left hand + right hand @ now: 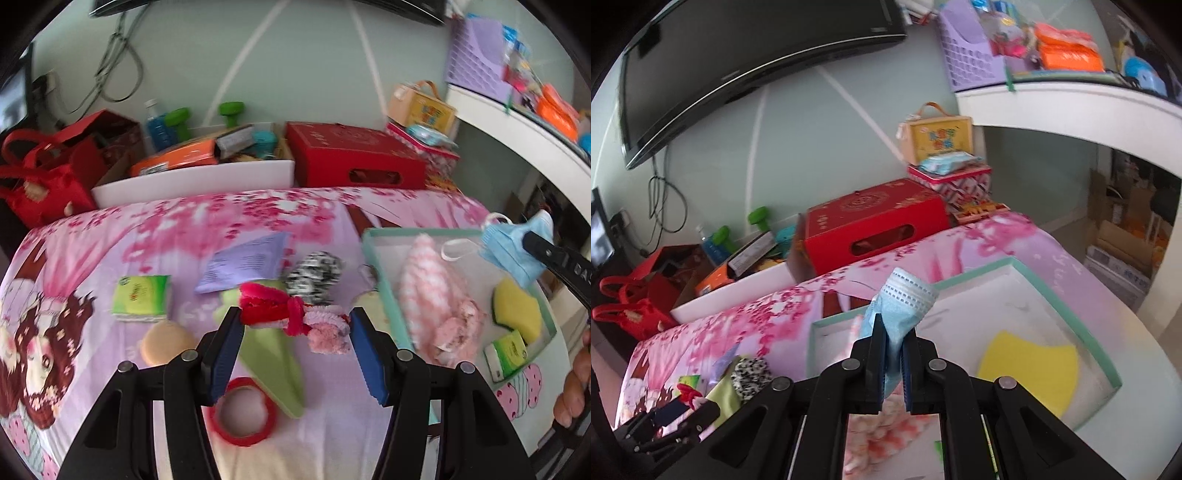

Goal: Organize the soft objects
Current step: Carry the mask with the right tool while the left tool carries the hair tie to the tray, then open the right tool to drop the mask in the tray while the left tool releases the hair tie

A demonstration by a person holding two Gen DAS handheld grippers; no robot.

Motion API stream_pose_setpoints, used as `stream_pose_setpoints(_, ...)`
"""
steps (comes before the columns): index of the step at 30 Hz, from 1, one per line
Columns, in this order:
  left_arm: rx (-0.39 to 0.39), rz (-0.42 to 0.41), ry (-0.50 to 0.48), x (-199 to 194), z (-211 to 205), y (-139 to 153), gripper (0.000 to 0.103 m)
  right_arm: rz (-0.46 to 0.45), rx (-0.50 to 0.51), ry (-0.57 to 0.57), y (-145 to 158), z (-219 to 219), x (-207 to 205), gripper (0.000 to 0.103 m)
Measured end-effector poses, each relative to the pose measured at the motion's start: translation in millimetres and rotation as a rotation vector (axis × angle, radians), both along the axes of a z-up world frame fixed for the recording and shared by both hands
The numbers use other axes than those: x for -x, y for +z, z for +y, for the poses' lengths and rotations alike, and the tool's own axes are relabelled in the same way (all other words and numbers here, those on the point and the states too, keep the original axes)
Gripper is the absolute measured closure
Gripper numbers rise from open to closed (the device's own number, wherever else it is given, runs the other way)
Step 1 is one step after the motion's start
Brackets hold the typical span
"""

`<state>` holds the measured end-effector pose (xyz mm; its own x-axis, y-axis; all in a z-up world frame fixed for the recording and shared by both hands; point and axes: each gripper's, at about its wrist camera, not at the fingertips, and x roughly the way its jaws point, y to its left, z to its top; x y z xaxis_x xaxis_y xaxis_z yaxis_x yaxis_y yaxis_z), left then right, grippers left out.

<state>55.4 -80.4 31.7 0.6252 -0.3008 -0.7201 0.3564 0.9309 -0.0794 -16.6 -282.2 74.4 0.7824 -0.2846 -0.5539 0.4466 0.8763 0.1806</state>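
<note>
My left gripper is open, its jaws on either side of a red and pink fluffy scrunchie bundle on the pink bedspread. My right gripper is shut on a blue face mask and holds it above the teal-rimmed white tray; the mask also shows in the left wrist view. The tray holds a pink-white cloth, a yellow sponge and a green tissue pack. A black-white scrunchie, a purple pouch, another green tissue pack and a round peach puff lie on the bed.
A green wedge and a red tape roll lie under the left gripper. A red box, a white bin and a red bag stand behind the bed. A white shelf hangs at the right.
</note>
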Motion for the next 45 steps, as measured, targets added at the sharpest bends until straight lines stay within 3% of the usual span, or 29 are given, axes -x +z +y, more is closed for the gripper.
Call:
stream_pose_setpoints(10, -0.028, -0.029, -0.118, -3, -56, 18, 0.043, 0.018, 0.014, -0.147, -10, -42, 17, 0.096)
stream_pose_setpoints(21, -0.026, -0.018, -0.278, -16, -142, 19, 0.043, 0.036, 0.027, -0.220, -18, -60, 23, 0.095)
stream_pose_setpoints(32, -0.019, 0.027, -0.300, -31, -179, 5, 0.042, 0.053, 0.018, -0.273, -25, -73, 29, 0.092)
stream_pose_setpoints(36, -0.015, 0.059, -0.289, -35, -181, -1, 0.029, 0.068, 0.013, -0.293, -27, -76, 29, 0.092)
stream_pose_setpoints(37, -0.012, 0.065, -0.283, -36, -180, -2, 0.029, 0.071, 0.003, -0.297, -28, -78, 30, 0.091)
stream_pose_setpoints(39, -0.006, 0.067, -0.270, -36, -178, -3, 0.028, 0.080, -0.020, -0.291, -30, -81, 30, 0.072)
stream_pose_setpoints(41, -0.015, 0.070, -0.249, -37, -175, -3, 0.019, 0.092, -0.028, -0.293, -31, -82, 30, 0.053)
stream_pose_setpoints(42, -0.019, 0.070, -0.241, -37, -174, -4, 0.015, 0.094, -0.028, -0.294, -31, -82, 30, 0.048)
stream_pose_setpoints(45, -0.023, 0.071, -0.213, -38, -169, -4, 0.014, 0.110, -0.023, -0.296, -31, -81, 30, 0.044)
